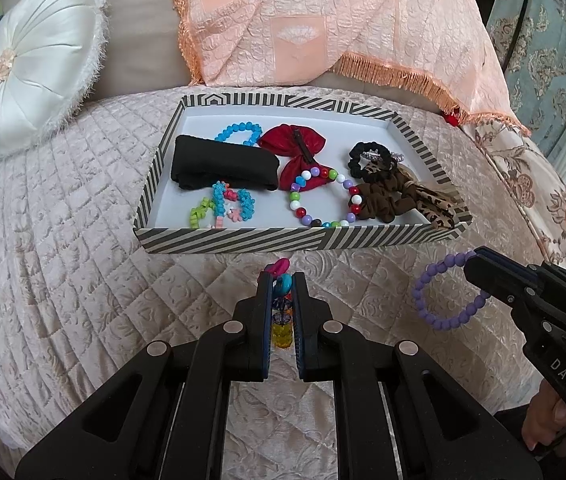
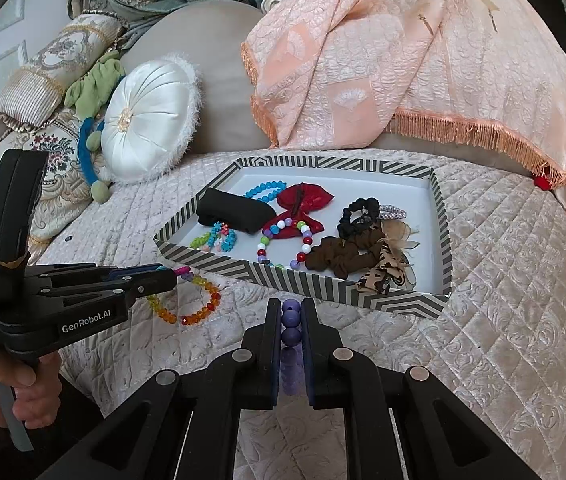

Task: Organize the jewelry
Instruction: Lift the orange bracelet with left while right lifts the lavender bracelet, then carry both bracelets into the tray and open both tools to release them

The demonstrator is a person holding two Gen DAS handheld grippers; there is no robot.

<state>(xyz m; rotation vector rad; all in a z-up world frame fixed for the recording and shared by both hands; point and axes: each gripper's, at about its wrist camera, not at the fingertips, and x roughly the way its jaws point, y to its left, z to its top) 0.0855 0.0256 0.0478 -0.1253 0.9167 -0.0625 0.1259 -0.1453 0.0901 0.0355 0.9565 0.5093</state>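
Bracelets hang clamped in left gripper and right gripper.

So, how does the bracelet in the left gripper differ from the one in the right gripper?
The rainbow bracelet has clear faceted beads in many colours; the purple bracelet has matte round beads of one colour. The left gripper holds the rainbow bracelet, the right gripper the purple bracelet. Both are bead loops, clamped by shut jaws in front of the striped tray, outside it.
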